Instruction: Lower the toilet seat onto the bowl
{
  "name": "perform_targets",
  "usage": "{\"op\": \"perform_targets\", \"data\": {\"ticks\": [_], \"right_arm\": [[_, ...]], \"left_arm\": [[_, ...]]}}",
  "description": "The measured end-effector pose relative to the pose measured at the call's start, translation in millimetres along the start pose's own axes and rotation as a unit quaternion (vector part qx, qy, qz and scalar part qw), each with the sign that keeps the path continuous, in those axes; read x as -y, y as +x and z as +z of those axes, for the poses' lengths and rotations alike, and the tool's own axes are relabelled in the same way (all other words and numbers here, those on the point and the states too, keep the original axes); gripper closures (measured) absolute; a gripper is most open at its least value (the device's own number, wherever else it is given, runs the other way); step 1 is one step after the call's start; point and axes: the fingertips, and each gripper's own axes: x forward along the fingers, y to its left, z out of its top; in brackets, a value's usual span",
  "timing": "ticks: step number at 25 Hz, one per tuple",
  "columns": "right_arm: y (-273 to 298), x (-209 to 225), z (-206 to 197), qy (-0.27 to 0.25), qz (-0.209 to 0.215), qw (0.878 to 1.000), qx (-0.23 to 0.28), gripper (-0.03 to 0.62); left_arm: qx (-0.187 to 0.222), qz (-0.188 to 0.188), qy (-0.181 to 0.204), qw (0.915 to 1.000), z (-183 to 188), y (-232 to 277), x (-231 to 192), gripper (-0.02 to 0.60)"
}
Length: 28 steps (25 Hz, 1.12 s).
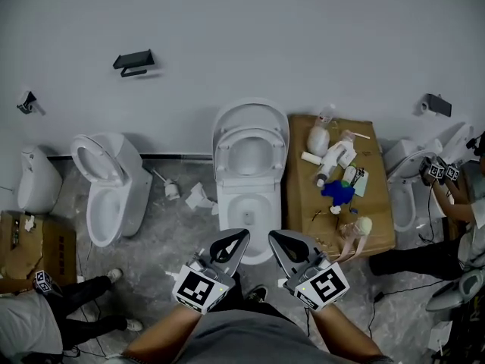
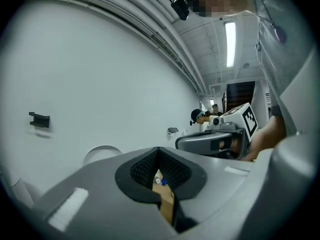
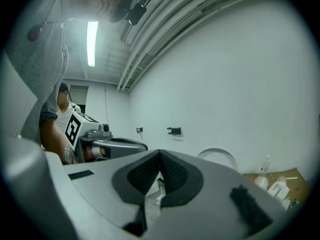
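We hold two grippers at the lower centre, left gripper [image 1: 241, 237] and right gripper [image 1: 274, 237], both clenched on nothing. The one toilet seat [image 1: 251, 130] stands raised directly above them in the frame, long axis up-down, over its single bowl [image 1: 227, 218]. The left gripper is marginally nearer.

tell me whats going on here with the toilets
A person stands facing the middle toilet, a gripper in each hand. The left gripper and right gripper are both shut and empty, held short of the bowl without touching it. The toilet seat is upright against the lid, so it has not yet been lowered.
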Motion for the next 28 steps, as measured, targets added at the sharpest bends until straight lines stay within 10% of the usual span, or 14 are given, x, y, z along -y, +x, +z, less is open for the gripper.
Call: {"op": "perform_targets", "data": {"ticks": [28], "right_arm": [[171, 134, -3, 0.024, -0.115, 0.993, -0.028, 0.589]], "left_arm": [[-0.023, -0.102, 0.01, 0.9945, -7, 117, -187, 0.574]]}}
